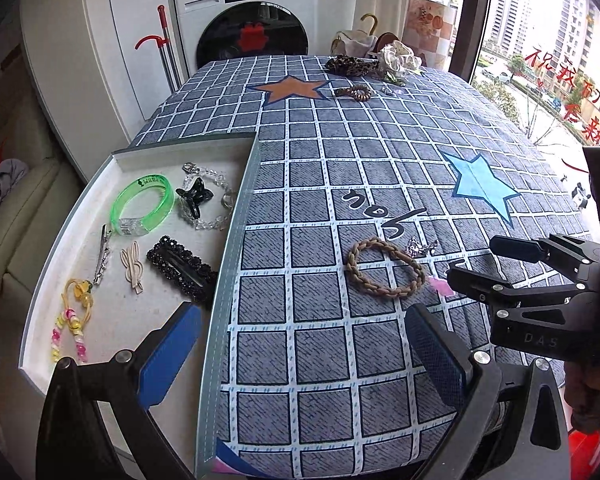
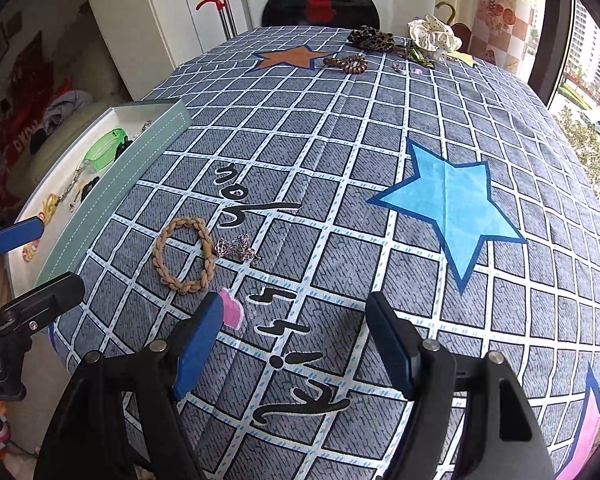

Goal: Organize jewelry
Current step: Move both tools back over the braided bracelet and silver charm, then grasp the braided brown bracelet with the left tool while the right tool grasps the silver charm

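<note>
Checked quilt (image 2: 340, 184) covers the table, a washer (image 1: 256, 12) behind it at twelve o'clock. At nine o'clock the tray (image 1: 236, 216) already carries a green bangle (image 1: 142, 204), clips and beads. A braided band (image 2: 184, 254) lies loose on the quilt, with a small silver piece (image 2: 236, 248), probably an earring, just beside it at its three o'clock.

The right gripper (image 2: 296, 340) hangs over the quilt at about the band's five o'clock, fingers wide and empty. The left gripper (image 1: 300, 352) straddles the tray's wall, fingers also wide with nothing between them.

The step seems to be picking up the band or the silver piece. To do it well, centre on one item only, approach steeply, and let one finger (image 2: 198, 344) land inside the braid's loop so the pinch takes the cord, not the cloth. More hair ties (image 2: 346, 64) wait at twelve o'clock.
</note>
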{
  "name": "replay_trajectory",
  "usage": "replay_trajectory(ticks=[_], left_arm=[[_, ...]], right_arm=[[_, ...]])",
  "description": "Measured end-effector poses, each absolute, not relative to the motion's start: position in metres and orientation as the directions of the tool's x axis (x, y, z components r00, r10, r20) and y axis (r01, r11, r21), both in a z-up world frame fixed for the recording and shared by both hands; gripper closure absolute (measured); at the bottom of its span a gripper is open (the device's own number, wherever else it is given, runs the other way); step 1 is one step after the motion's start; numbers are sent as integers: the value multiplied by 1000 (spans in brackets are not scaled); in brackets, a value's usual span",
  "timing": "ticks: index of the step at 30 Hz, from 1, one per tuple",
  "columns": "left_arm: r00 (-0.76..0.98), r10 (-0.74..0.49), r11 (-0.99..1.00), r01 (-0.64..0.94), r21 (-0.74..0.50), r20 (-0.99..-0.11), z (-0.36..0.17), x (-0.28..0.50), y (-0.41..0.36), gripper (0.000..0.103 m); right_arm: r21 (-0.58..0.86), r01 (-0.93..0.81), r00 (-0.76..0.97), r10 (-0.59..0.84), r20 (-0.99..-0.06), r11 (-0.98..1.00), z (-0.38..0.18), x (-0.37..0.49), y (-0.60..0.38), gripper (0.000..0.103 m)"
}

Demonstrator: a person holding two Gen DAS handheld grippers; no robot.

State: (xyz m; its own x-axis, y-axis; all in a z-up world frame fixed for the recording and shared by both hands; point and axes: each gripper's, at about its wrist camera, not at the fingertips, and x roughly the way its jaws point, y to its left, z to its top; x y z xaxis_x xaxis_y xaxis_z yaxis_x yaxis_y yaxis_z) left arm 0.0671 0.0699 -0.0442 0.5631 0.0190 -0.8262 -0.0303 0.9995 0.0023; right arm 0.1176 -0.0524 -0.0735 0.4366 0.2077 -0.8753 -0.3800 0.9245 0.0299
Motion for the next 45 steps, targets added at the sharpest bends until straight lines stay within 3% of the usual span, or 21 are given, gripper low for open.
replay_trajectory(ticks=[6,8,11,13,15,17,19,22,24,27,32,35,39,45], left_arm=[[550,26,999,-36,8,-835,-52,82,61,0],[545,29,999,-33,13,-838,-53,87,60,6],[534,25,1000,-25,14,-845,-57,94,59,7],[527,19,1000,-17,12,-849,-60,98,59,17],[517,7,1000,-9,3,-856,-63,102,59,17],[512,-1,1000,2,1,-859,-66,106,57,18],[501,-9,1000,19,0,-866,-69,110,54,27],[485,-34,999,34,-20,-874,-74,115,52,27],[477,-40,999,41,-24,-878,-77,118,50,27],[464,-47,998,55,-24,-884,-82,122,47,39],[459,-53,996,84,-17,-887,-83,125,39,44],[456,-65,994,110,-16,-887,-82,127,34,59],[454,-78,989,146,-13,-888,-81,126,29,88],[467,-104,988,151,-37,-878,-76,118,30,89]], right_arm=[[27,-478,426,258,-867,878,-78,129,-41,48],[16,-513,427,272,-862,858,-79,131,-36,52],[-1,-560,428,288,-857,829,-81,133,-30,56],[-23,-586,434,290,-853,810,-82,132,-26,60],[-40,-608,440,294,-849,793,-83,131,-23,64],[-52,-625,444,300,-844,779,-84,129,-21,70],[-48,-639,439,313,-842,768,-84,128,-19,79],[-47,-651,437,324,-839,757,-84,125,-18,94],[-44,-653,436,329,-838,756,-84,123,-18,95],[-36,-652,436,335,-835,758,-84,121,-20,95],[-22,-637,437,338,-834,770,-83,120,-24,95],[-12,-625,435,335,-836,780,-82,120,-27,95],[14,-593,433,333,-837,805,-80,120,-35,95],[54,-527,438,326,-838,848,-73,120,-46,95]])
